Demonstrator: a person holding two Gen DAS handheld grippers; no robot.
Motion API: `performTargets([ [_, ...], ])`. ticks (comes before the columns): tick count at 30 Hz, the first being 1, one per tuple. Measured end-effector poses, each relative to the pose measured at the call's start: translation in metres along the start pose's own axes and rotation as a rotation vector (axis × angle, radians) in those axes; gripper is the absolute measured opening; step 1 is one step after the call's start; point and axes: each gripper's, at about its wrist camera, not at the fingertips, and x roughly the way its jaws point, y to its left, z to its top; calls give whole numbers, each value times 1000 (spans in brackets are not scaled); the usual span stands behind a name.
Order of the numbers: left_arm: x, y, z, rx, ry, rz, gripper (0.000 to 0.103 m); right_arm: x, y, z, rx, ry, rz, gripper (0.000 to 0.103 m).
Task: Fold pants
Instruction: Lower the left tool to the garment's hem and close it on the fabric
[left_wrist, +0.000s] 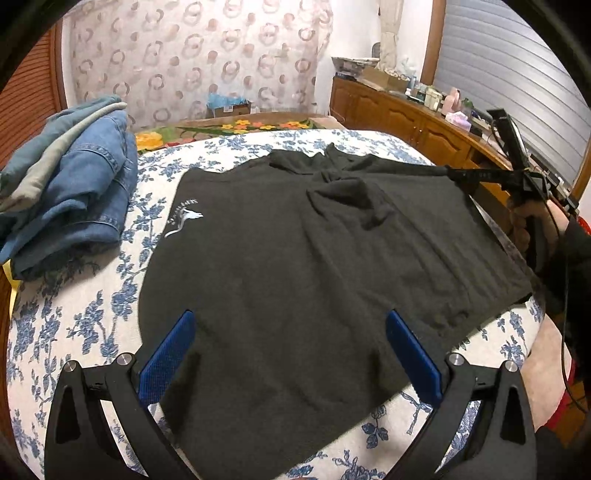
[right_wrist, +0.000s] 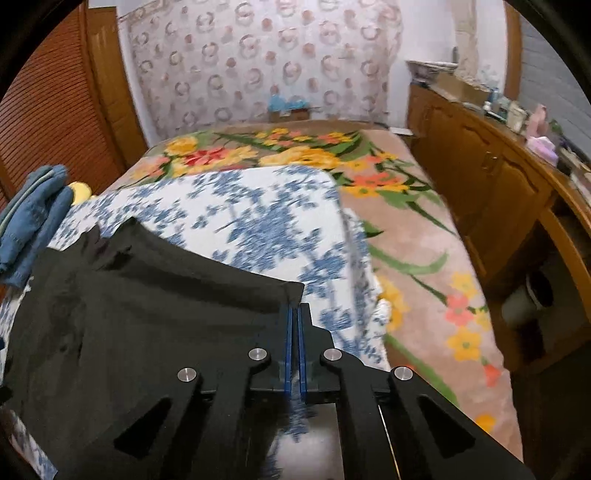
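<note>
The left gripper hangs with jaws spread wide over the near part of the black pants, which lie on the blue-flowered bedspread. The right gripper is clenched on their far corner. Folded jeans lie beyond, at the left.

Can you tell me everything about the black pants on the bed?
The black pants look like soft, dark knit cloth with a small white logo. They lie spread on the blue-flowered bedspread, bunched in the middle. The right claw is shut on one corner. The left claw hangs open above them.
</note>
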Motion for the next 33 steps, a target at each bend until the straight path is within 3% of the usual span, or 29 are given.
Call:
performTargets([
  [7, -7, 18, -8, -35, 2, 15, 103, -5, 3, -8, 0, 20, -26, 3],
  [13, -17, 37, -21, -73, 0, 20, 103, -18, 12, -4, -40, -18, -19, 25],
  [15, -20, 42, -24, -84, -1, 23, 103, -31, 18, -10, -52, -48, -1, 32],
  [17, -24, 47, -30, -98, -3, 21, 102, -46, 25, -21, -56, -72, 36, 47],
  [20, -29, 50, -37, -108, -1, 20, 100, -63, 40, -41, -85, -95, 65, 55],
  [26, -38, 53, -48, -110, -2, 22, 83, -83, 70, -79, -167, -106, 133, 71],
  [33, -43, 54, -62, -115, 14, -3, 66, -90, 86, -100, -175, -98, 173, 72],
])
